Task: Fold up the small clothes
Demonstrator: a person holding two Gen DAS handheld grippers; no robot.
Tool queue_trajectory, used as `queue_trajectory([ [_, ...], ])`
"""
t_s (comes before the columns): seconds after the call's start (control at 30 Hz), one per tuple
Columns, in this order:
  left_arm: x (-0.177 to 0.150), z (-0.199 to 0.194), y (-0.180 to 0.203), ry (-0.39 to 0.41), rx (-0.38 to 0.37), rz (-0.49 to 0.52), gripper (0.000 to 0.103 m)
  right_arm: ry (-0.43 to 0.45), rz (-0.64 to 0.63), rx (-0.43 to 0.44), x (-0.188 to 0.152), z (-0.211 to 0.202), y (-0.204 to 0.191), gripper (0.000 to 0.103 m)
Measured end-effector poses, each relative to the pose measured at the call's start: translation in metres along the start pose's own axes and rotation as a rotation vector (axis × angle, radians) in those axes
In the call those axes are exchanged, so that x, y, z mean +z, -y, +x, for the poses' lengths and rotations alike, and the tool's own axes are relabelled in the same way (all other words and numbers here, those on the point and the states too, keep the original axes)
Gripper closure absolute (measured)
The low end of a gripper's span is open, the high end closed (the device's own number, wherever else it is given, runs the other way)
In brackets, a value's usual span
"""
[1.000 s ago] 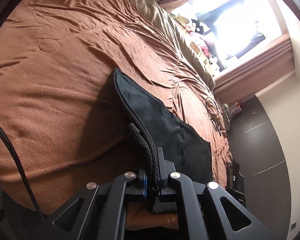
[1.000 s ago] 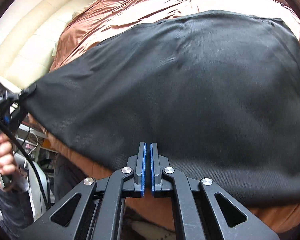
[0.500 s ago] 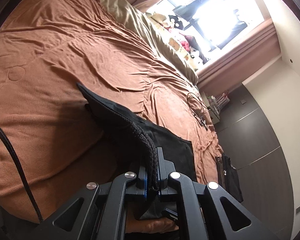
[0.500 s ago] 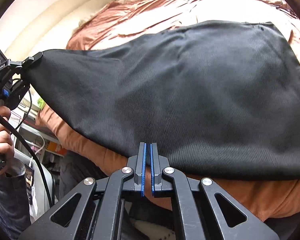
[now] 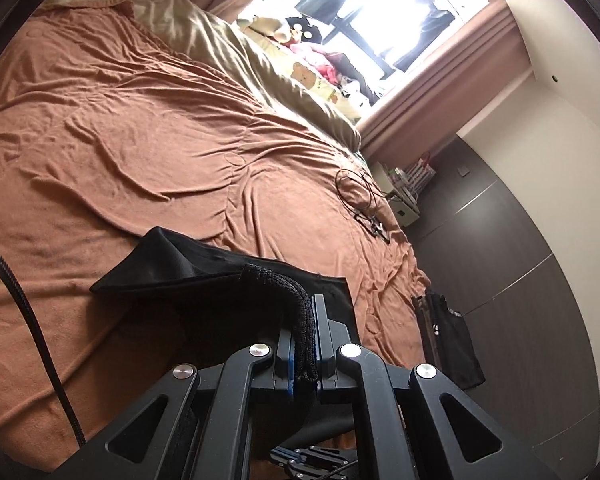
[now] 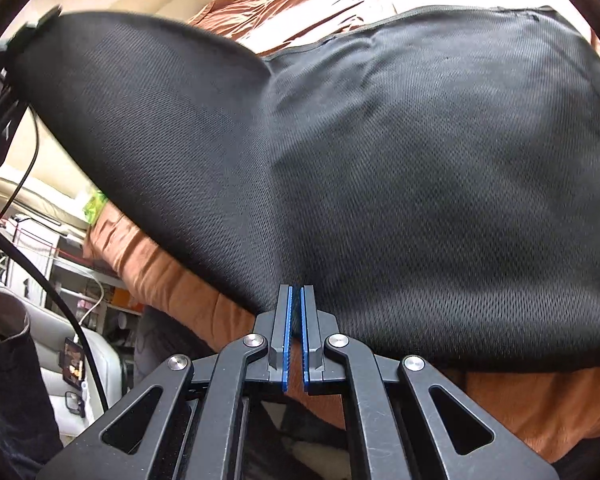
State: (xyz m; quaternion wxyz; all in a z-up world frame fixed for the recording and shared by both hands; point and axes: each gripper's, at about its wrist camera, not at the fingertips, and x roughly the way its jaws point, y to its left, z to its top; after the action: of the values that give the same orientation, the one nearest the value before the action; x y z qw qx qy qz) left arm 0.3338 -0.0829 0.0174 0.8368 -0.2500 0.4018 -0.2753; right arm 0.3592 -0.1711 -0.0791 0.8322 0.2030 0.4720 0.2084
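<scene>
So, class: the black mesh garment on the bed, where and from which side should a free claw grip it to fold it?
Grip the far hem of the garment, coming from across the bed. That edge lies flat, straight and free; the near edge is already pinched by the right claw and the lifted corner by the left claw.

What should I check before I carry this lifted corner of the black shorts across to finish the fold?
1. Left gripper clamped on black shorts waistband: ok.
2. Right gripper pinching the near edge: ok, fabric sits between its pads.
3. Lifted corner clear of the brown bedspread: ok.
4. Far edge flat: ok.
5. Coiled cable away from the landing spot: ok.
6. Layers aligned underneath: cannot tell.
</scene>
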Motion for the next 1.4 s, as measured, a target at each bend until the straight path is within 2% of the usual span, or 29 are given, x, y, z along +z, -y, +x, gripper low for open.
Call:
queue_trajectory([
  [0.13,-0.002,0.018,0.018,-0.032,-0.026,0.025,0.097,0.015,0.007,0.007,0.001,-0.013,0.007,0.103],
  [0.27,-0.005,0.036,0.035,-0.063,-0.052,0.046,0.097,0.066,0.022,-0.03,0.0,-0.035,0.018,0.103],
  [0.3,-0.006,0.04,0.04,-0.071,-0.058,0.052,0.097,0.081,0.029,-0.037,0.0,-0.042,0.022,0.099],
  [0.53,-0.017,0.075,0.071,-0.139,-0.087,0.098,0.097,0.163,0.106,-0.063,-0.011,-0.086,0.049,0.097],
  [0.57,-0.019,0.079,0.074,-0.148,-0.092,0.101,0.097,0.172,0.114,-0.067,-0.012,-0.092,0.053,0.095],
  [0.63,-0.023,0.088,0.082,-0.168,-0.101,0.11,0.097,0.193,0.12,-0.073,-0.017,-0.102,0.059,0.075],
  [0.7,-0.028,0.098,0.09,-0.188,-0.107,0.121,0.097,0.221,0.117,-0.084,-0.022,-0.111,0.062,0.06],
  [0.73,-0.032,0.103,0.093,-0.199,-0.111,0.125,0.097,0.23,0.115,-0.091,-0.026,-0.113,0.062,0.059],
  [0.97,-0.057,0.141,0.115,-0.279,-0.117,0.146,0.097,0.268,0.118,-0.105,-0.04,-0.14,0.072,0.059],
  [1.2,-0.082,0.169,0.129,-0.352,-0.11,0.164,0.096,0.267,0.156,-0.109,-0.053,-0.161,0.092,0.059],
  [1.27,-0.088,0.176,0.13,-0.378,-0.104,0.161,0.091,0.267,0.165,-0.106,-0.055,-0.165,0.095,0.059],
  [1.33,-0.093,0.179,0.13,-0.404,-0.116,0.157,0.071,0.263,0.174,-0.104,-0.056,-0.166,0.097,0.059],
  [1.37,-0.095,0.179,0.129,-0.407,-0.113,0.159,0.064,0.26,0.176,-0.106,-0.055,-0.165,0.098,0.059],
  [1.4,-0.095,0.178,0.128,-0.403,-0.108,0.161,0.052,0.257,0.176,-0.109,-0.055,-0.165,0.099,0.059],
])
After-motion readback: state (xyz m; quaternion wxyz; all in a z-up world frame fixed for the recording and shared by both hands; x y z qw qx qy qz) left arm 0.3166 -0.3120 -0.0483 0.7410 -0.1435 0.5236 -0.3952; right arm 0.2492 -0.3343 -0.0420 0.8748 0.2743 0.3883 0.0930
